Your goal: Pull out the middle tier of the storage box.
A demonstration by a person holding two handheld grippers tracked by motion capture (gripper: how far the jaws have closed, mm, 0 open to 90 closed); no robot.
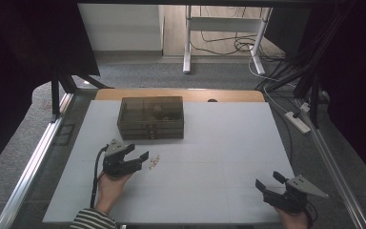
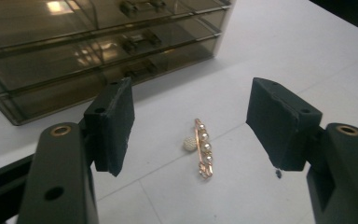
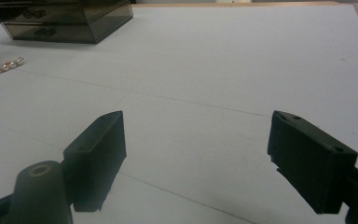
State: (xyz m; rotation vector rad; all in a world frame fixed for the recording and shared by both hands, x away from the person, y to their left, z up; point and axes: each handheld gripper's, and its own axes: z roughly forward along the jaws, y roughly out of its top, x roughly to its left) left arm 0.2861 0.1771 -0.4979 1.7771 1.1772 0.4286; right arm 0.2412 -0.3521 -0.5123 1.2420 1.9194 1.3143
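A small gold clip set with pearls (image 2: 203, 148) lies on the white table, with a single round pearl piece (image 2: 189, 143) touching its left side. In the high view the clip (image 1: 154, 162) lies just right of my left gripper (image 1: 140, 159), which is open with nothing between its jaws. In the left gripper view, the left gripper (image 2: 191, 126) frames the clip from a short distance. A smoky transparent drawer box (image 1: 150, 117) stands behind it, its drawers closed. My right gripper (image 1: 269, 182) rests open and empty at the table's front right corner.
The white tabletop (image 1: 219, 143) spreads wide between the two grippers. The drawer box (image 3: 65, 18) and the clip (image 3: 3, 66) appear far off in the right gripper view. A metal rail (image 1: 33, 162) runs along the left edge, and cables lie on the floor beyond.
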